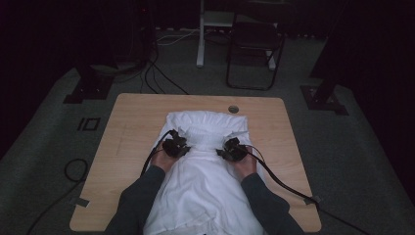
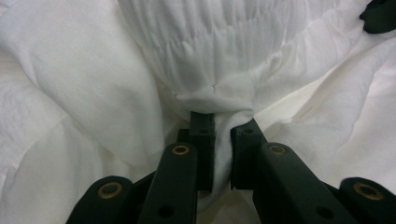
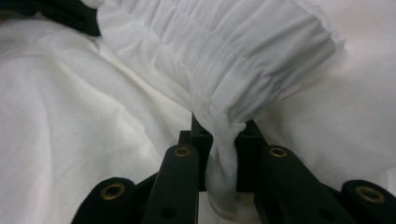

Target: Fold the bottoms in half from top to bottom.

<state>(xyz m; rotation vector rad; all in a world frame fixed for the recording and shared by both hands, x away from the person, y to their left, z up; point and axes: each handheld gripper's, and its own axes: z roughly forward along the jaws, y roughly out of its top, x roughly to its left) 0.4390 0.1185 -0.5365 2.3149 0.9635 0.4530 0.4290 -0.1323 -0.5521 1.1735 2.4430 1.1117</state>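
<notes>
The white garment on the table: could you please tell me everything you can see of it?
The white garment is thin, creased cloth spread along the wooden table, its near end hanging over the table's front edge. Its gathered, elasticated band is pinched at two spots: the left gripper and right gripper are each shut on a fold of it, lifting the band off the cloth beneath.

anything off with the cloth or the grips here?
Nothing damaged or spilled. The white garment lies rumpled and hangs over the near edge of the table. The left gripper and right gripper each pinch its gathered elastic band, as intended.
</notes>
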